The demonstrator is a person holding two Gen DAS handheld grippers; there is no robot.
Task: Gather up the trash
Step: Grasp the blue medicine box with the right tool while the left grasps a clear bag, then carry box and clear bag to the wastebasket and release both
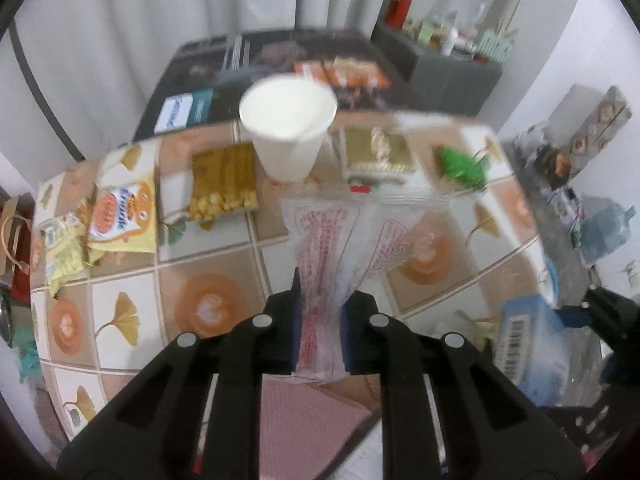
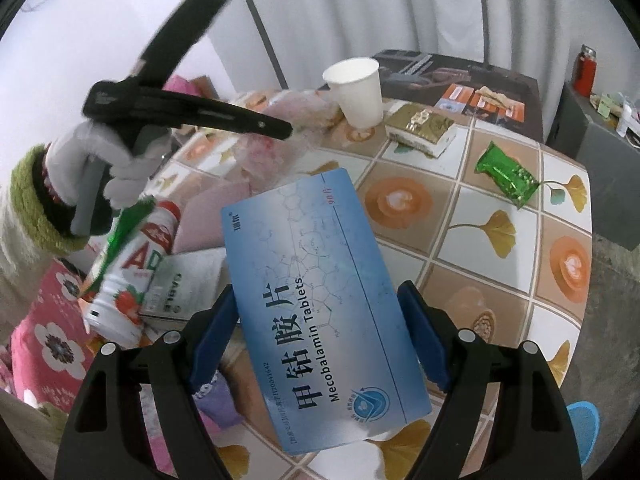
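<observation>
Right wrist view: your counter (image 2: pixel 500 184), tiled with ginkgo and latte prints, fills the frame. Your right claw (image 2: pixel 320 328) is spread wide around a blue Mecobalamin tablet box (image 2: pixel 320 300), both blue pads against its long edges, box tilted and lifted above the counter edge. Left of it, your gloved left hand (image 2: pixel 100 160) holds the other tool over a strawberry drink bottle (image 2: pixel 128 280) and a white carton (image 2: pixel 184 284). Beyond sit a white paper cup (image 2: pixel 358 88), upright, a gold-topped box (image 2: pixel 424 128) just beside it, and a green wrapper (image 2: pixel 508 174) well apart to the right.

Left wrist view: your left claw (image 1: pixel 320 316) is pinched on a clear plastic bag with red print (image 1: pixel 332 248), which stretches forward toward the paper cup (image 1: pixel 288 128). Yellow snack bags (image 1: pixel 112 220) and a gold snack packet (image 1: pixel 224 184) lie left of the cup, green wrapper (image 1: pixel 460 164) right. Frame is blurred.
</observation>
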